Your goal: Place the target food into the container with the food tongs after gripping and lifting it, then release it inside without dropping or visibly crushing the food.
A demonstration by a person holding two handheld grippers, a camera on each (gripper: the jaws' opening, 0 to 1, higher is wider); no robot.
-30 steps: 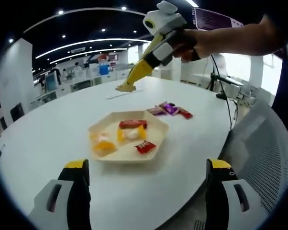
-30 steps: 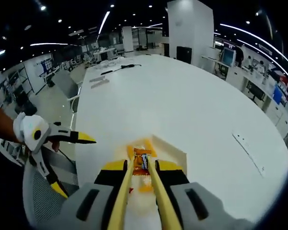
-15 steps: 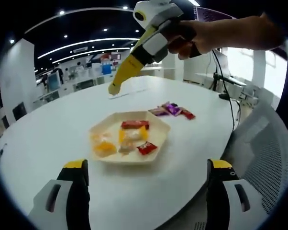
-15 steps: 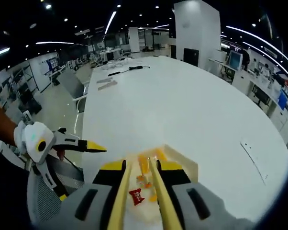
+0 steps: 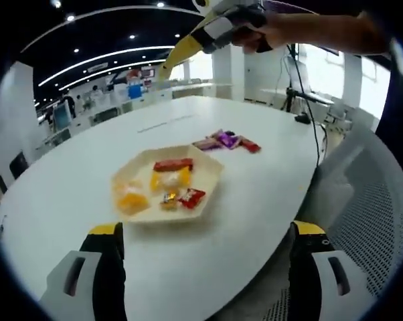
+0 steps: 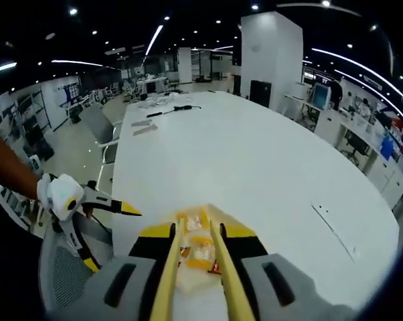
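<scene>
Tray: the pale hexagonal tray (image 5: pixel 163 189) sits on the white table (image 5: pixel 67 200), around 11 o'clock from your left gripper (image 5: pixel 205 277), well apart from it.
In the tray: a red bar (image 5: pixel 173 164) at the far side, yellow packs (image 5: pixel 171 178) mid-tray, an orange one (image 5: pixel 130 202) at the tray's 8 o'clock, a small red candy (image 5: pixel 191 197) at its 5 o'clock.
Left on the table: purple and red wrappers (image 5: pixel 227 142) just beyond the tray, at its 1 o'clock, long axes running roughly 10-to-4 in the left gripper view.
Right gripper: your right gripper (image 6: pixel 196 267) holds the food tongs (image 6: pixel 197 254), whose yellow arms look near-parallel with nothing between them that I can make out (whether the jaws are fully squeezed on the tongs, can't tell). In the left gripper view it's up at 12 o'clock, high over the table's far side.
Left gripper: jaws wide apart, holding nothing.
Key relation: my guess is the loose wrappers are next. The tongs look the nearer tool, so come at one across its short side.
</scene>
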